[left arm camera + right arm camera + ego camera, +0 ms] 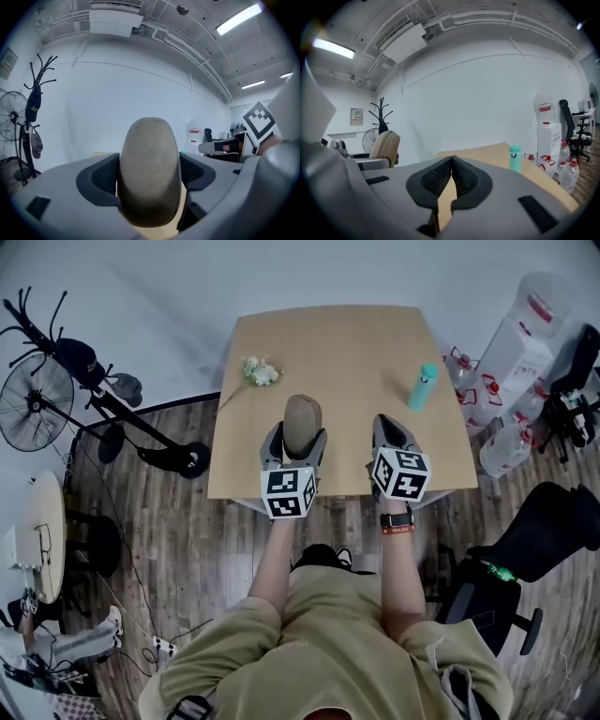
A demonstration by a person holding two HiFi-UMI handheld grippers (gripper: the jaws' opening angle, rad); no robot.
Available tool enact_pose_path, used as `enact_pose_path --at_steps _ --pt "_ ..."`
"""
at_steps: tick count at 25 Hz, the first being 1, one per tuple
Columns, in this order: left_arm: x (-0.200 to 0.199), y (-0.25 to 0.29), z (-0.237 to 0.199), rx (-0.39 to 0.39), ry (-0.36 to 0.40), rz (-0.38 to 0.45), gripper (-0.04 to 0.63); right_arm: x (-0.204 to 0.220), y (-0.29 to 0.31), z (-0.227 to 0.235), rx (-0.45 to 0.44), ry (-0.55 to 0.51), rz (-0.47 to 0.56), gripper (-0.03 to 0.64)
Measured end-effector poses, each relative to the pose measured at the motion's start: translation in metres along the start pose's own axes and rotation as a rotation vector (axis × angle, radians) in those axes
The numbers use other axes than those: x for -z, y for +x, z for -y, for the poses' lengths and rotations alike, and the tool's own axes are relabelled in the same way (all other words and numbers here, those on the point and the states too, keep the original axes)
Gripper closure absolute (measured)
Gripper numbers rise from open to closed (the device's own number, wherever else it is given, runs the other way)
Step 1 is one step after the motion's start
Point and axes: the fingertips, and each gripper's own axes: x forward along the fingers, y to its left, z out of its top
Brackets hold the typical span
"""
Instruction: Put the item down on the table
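Tan oval stone (302, 420), upright, btwn left fingers (101, 176).

Bare table (328, 362) between flowers (260, 372) and teal bottle (423, 387) seems open to pass.

The left gripper (149, 174) has its 2 jaws closed against an oval stone (150, 168), grey-brown and matt, which stands upright on its long axis. The dark ribbed pads (104, 177) press its 2 flanks, and its rounded top rises well above them. A strip of the wooden table (100, 153) shows behind the left jaw. To the left stands a coat stand (35, 101) with 1 dark cap (33, 107) hanging on it, and a floor fan (9, 115) just beside it. A white wall (122, 98) fills the background, with an air conditioner (116, 20) and 3 strip lights (239, 18) above. On the right, the right gripper (208, 147) reaches in, its marker cube (259, 121) above it, a water dispenser (193, 136) beyond.
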Motion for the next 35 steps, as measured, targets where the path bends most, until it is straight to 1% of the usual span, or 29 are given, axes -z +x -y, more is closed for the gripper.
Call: enact_pose_path --at_steps 5,9,12,19,27,35 --pt "0.011 0.016 -0.007 -0.016 -0.014 -0.022 0.23 0.007 0.021 0.001 -0.034 -0.007 -0.023 0.601" --pt "0.019 0.033 -0.004 -0.017 -0.02 -0.029 0.23 0.014 0.034 0.008 -0.051 -0.016 -0.039 0.601" --pt "0.03 0.051 -0.002 -0.001 -0.008 -0.047 0.23 0.024 0.045 0.019 -0.046 -0.007 -0.049 0.601" --pt "0.05 0.101 -0.022 0.049 0.01 -0.109 0.23 0.029 0.095 0.036 -0.018 0.018 -0.051 0.601" --pt "0.072 0.165 -0.034 0.102 0.0 -0.175 0.23 0.045 0.146 0.06 0.004 0.026 -0.114 0.601" --pt "0.107 0.204 -0.052 0.119 -0.022 -0.249 0.23 0.071 0.186 0.077 0.002 0.039 -0.182 0.601"
